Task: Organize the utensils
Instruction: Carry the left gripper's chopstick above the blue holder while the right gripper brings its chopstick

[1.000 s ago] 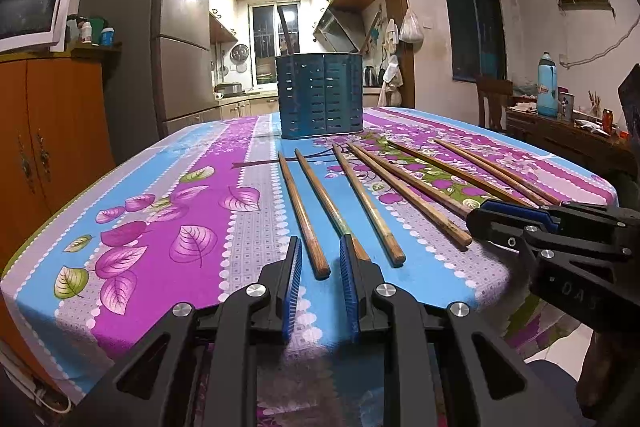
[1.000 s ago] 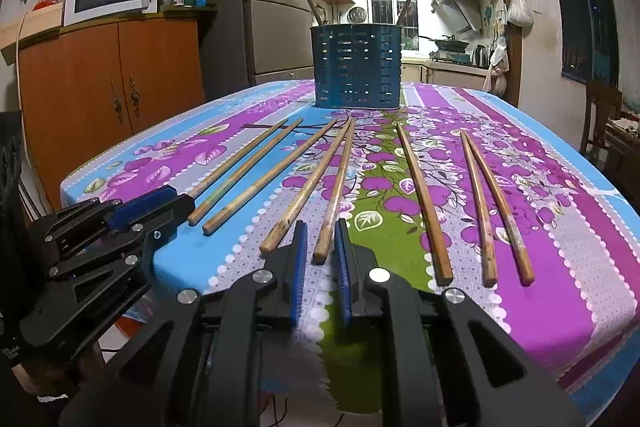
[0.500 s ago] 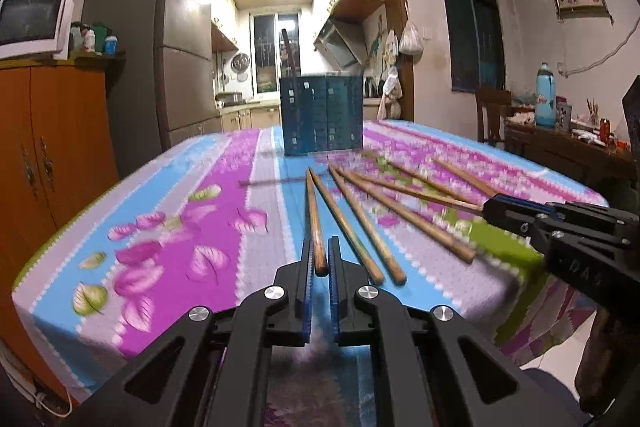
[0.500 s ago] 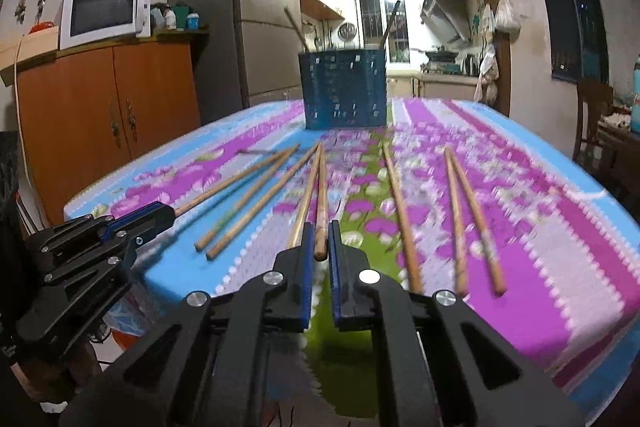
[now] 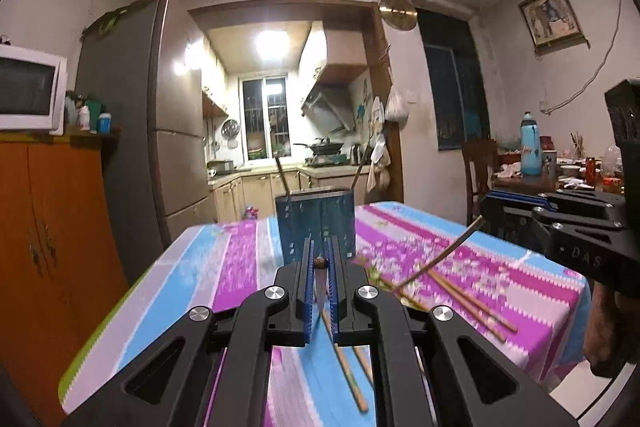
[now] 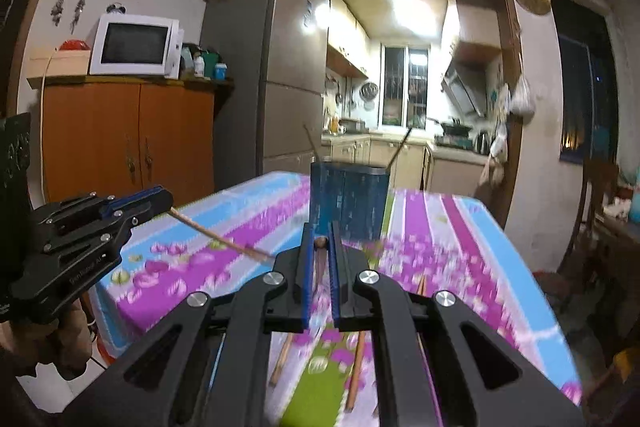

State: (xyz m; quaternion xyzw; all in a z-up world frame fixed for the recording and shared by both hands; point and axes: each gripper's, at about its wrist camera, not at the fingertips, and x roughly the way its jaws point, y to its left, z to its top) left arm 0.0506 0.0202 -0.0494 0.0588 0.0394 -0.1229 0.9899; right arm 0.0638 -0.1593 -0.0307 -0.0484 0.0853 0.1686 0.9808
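Left gripper ridged blue fingers clamp round wooden chopstick; right gripper likewise grips another chopstick.

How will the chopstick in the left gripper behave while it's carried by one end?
The chopstick looks stiff: it juts straight from the left gripper. Thin wood, so probably light. Pinched at one end only, it may pivot or slip.

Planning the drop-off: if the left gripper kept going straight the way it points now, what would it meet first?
Most likely the blue utensil holder, straight ahead of the left gripper, which is shut on a chopstick. Nothing shows between them, though depth is hard to judge.
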